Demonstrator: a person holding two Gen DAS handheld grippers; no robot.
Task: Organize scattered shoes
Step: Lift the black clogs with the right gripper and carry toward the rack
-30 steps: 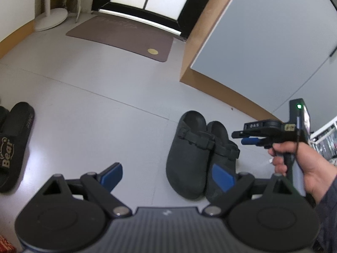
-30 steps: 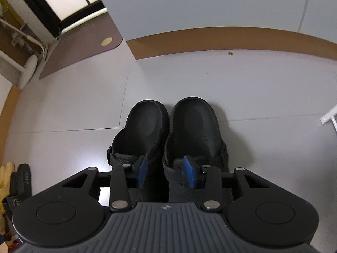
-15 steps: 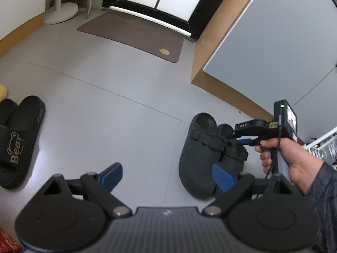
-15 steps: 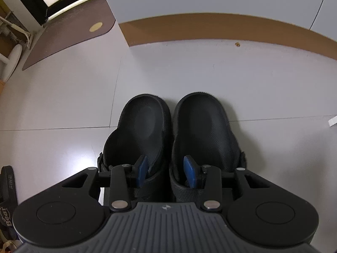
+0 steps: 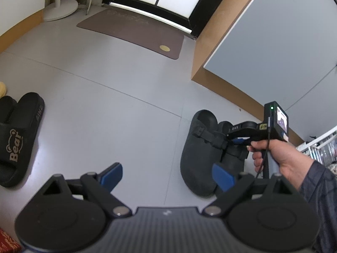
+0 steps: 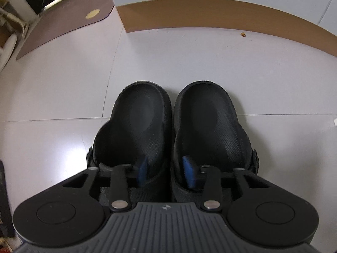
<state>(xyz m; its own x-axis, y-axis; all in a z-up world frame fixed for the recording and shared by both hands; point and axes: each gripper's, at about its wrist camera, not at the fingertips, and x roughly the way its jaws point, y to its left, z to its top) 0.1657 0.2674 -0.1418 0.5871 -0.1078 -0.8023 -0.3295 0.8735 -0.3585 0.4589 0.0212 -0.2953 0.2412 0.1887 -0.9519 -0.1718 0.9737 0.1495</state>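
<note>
Right wrist view: the right gripper [image 6: 166, 171] is pointed down at two black clogs [image 6: 170, 130] set side by side on the grey floor [image 6: 210, 63]. One blue pad [image 6: 142, 170] is seen inside the left clog and the other inside the right clog, so the two inner walls that touch are caught between them. The jaws are being closed. It cannot be told yet if the walls are pinched hard.

From the left wrist view, the same gripper is seen held in a hand [image 5: 271, 154] over the clogs. The left gripper [image 5: 167, 176] is spread wide and nothing is held in it. It is kept above bare floor, just beside the clogs.

Farther out, a black slide sandal [image 5: 20, 139] with the word "Bear" is seen lying by the left edge, well apart from the clogs. A second dark sandal is partly seen beside it. A brown door mat [image 5: 134, 33] is laid by the door.

The clogs are already paired up near the brown baseboard [image 6: 210, 12]. It looks like they are about to be picked up together. The sandals seem left to be sorted.
</note>
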